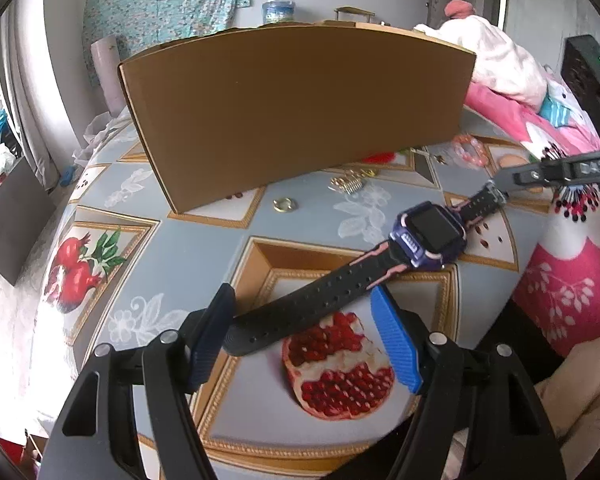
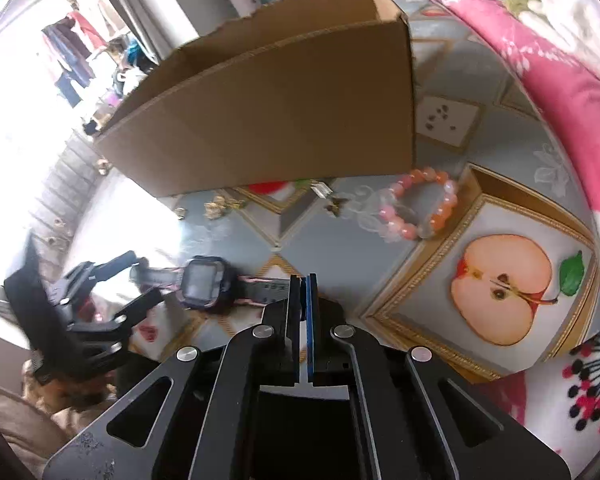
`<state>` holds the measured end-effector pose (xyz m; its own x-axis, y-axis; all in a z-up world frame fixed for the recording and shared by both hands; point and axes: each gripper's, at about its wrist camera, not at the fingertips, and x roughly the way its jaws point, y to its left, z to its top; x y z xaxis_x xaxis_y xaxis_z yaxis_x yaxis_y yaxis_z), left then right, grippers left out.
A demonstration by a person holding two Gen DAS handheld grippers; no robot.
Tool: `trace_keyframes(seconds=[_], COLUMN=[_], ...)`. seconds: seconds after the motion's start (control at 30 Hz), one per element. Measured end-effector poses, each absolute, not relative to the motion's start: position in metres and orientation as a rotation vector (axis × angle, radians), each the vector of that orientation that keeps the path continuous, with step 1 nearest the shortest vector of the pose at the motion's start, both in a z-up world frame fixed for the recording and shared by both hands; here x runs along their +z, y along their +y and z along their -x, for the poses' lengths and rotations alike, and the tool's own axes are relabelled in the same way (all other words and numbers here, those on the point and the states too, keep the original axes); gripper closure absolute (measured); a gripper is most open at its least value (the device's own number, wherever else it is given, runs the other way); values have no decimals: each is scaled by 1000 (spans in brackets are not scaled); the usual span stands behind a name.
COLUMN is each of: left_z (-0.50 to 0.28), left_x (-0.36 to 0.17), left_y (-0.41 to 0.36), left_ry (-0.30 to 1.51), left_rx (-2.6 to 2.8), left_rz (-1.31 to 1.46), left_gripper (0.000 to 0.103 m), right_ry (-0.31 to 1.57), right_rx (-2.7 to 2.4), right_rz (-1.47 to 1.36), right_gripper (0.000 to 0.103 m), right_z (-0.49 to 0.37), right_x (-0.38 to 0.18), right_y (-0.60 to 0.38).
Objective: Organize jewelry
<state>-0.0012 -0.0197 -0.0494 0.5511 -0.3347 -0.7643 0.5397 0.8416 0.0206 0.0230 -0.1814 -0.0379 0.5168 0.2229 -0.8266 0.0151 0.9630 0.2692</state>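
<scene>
Nearest the lens in the left wrist view, the left gripper (image 1: 304, 336) hung with its blue pads spread wide, the free end of the watch (image 1: 432, 234) strap lying between them, and neither pad looked to be pressing on it. The watch ran on a slant across the lower middle of that frame: long axis from lower left, by the pomegranate print, up to upper right, with the dark screen facing up and the buckle end pointing toward the right edge. There the right gripper (image 1: 504, 184) came in from the right edge, and its tip met that buckle end. In its own view the right gripper (image 2: 303, 280) showed its fingers pressed together at the lower middle. The strap end reached right up to them, so it appeared pinched, though the contact itself was hidden behind the fingers.

Farther out on the fruit-printed tablecloth (image 1: 204, 240), a gold ring (image 1: 285, 204) and a tangle of gold pieces (image 1: 350, 182) lay loose in the centre. A pink bead bracelet (image 2: 420, 208) sat right of centre in the right wrist view. Behind them all stood the cardboard box (image 1: 292, 112), filling the upper middle. Its inside could not be seen.

My read was that the sorting had hardly begun. The watch was only now being taken up, and the ring, gold pieces and bracelet were left to gather.
</scene>
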Motion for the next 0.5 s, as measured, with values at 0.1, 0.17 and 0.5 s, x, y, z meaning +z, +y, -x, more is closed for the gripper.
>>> trace_keyframes(seconds=[0.1, 0.17, 0.5], left_z=[0, -1, -17], left_x=[-49, -46, -29], left_y=[-19, -16, -12], left_ry=[844, 845, 804], left_rx=[-522, -519, -531], left_rz=[-258, -233, -94], left_gripper=[35, 35, 35], right_ry=[1008, 991, 918], right_rx=[90, 87, 184], right_rz=[-220, -217, -204], right_gripper=[96, 89, 73], right_z=[-28, -28, -44], right_x=[-36, -33, -25], right_y=[-186, -190, -169])
